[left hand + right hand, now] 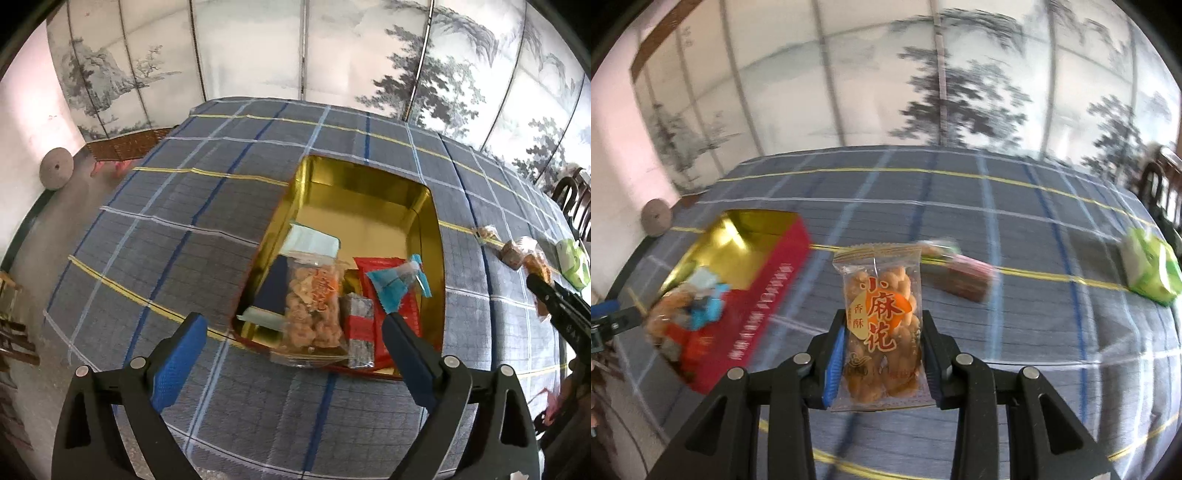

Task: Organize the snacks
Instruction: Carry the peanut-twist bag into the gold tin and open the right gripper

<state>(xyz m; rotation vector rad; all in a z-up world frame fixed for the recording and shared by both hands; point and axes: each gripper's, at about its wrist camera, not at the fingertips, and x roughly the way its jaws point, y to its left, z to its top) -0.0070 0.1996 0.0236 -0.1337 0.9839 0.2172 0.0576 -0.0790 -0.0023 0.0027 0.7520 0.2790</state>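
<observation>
One packet of fried dough twists (881, 325) is clamped between the jaws of the right gripper (882, 363), held upright with its long axis running up and away from the fingers and its printed face turned toward the camera. The blue pads (834, 363) are pressed against its two long edges near the lower half, so the sealed top stands free above the fingertips.

From those jaws, the open tin (783, 258), gold inside with red outer walls, is seen to the left and a little further off across the checked tablecloth (1015, 325). That leftward offset is judged to be the relation on which the coming move turns: the packet would have to be carried left and lowered past the near red wall. Several snacks are already lying in the near end of the tin, while its far end shows bare gold, so room is judged to remain there.

The left gripper (295, 332) is held with its jaws wide apart and nothing between them, just short of the tin's near rim (258, 341). It is nearer the tin, but the right one carries the load.

Further out to the right, a brown wrapped snack (964, 277) and a green packet (1148, 269) lie loose on the cloth, well apart from each other.
</observation>
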